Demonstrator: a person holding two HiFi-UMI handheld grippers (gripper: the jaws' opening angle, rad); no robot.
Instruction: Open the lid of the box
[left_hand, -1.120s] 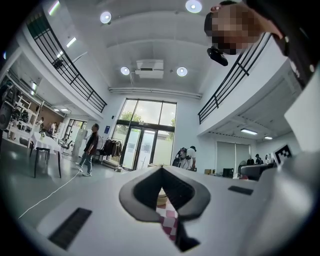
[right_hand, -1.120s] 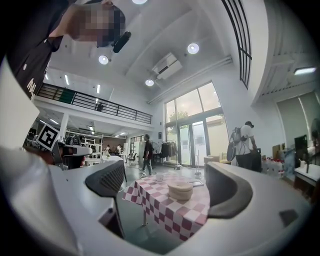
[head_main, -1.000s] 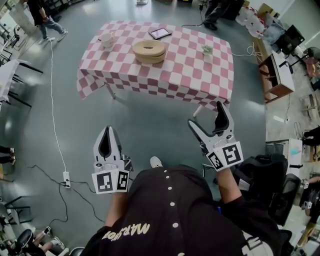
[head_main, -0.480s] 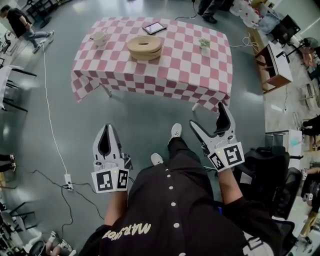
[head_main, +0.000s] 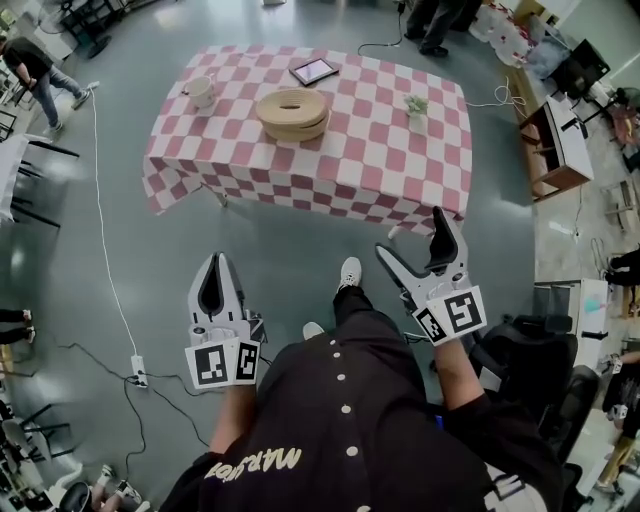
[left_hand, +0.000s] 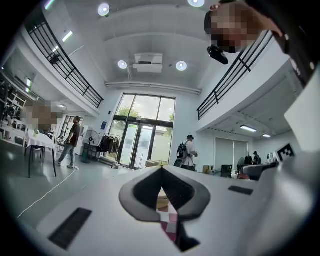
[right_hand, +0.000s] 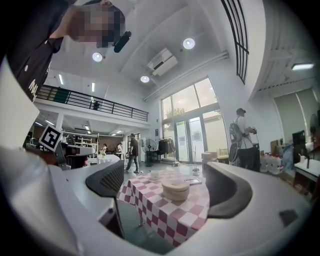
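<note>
The box (head_main: 294, 110) sits on the checked bench (head_main: 380, 150), lid on, well apart from me across bare floor. It lies straight ahead, between my two grippers' lines, a little left of centre. It is round, so no axis matters, and its flat lid faces up.

My left gripper (head_main: 213, 266) has its fingers pressed together at the tips, holding nothing. My right gripper (head_main: 411, 232) has its fingers spread wide and empty, with the box framed between them in its own view. Both are about equally far from the box. I judge the right one better placed, being already spread.
</note>
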